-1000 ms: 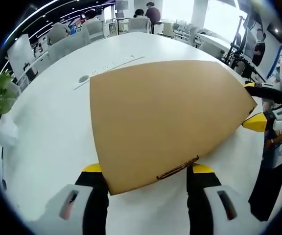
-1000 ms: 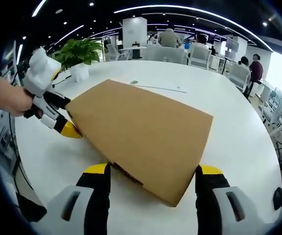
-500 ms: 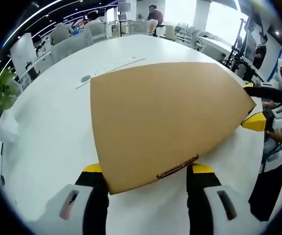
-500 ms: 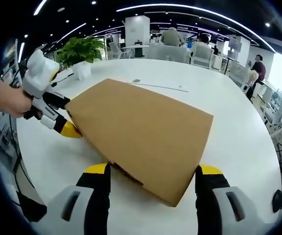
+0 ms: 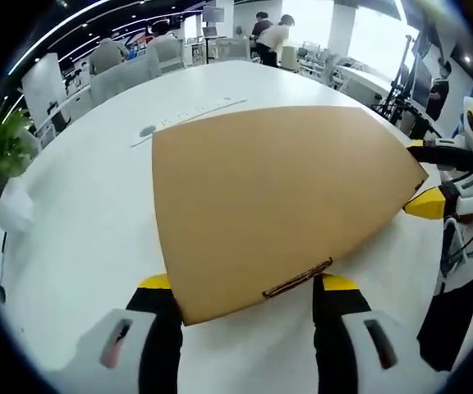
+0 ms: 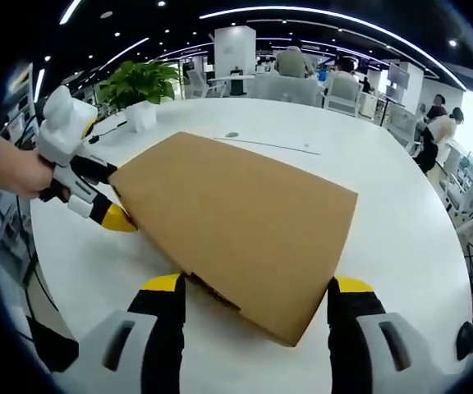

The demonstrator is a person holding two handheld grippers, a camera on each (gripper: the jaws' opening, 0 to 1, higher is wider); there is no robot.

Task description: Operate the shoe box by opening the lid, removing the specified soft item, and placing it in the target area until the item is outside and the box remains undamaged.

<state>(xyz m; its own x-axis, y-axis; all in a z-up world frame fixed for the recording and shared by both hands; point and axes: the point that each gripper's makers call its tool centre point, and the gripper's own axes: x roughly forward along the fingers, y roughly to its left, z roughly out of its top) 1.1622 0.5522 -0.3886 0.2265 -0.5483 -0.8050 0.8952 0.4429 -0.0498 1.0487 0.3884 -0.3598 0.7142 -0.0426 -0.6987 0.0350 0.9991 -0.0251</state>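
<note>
Closed shoe box (image 5: 277,205) between both grippers' wide-open jaws, nothing gripped.

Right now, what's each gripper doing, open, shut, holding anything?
Left gripper: open, jaws straddling the near corner of the shoe box, holding nothing.
Right gripper: open, jaws either side of another corner of the box, holding nothing.

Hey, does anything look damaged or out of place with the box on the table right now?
Nothing stands out. The brown box lies flat on the white table with its lid shut and no dents or tears visible. Both tongs, left and right, sit open at its corners.
</note>
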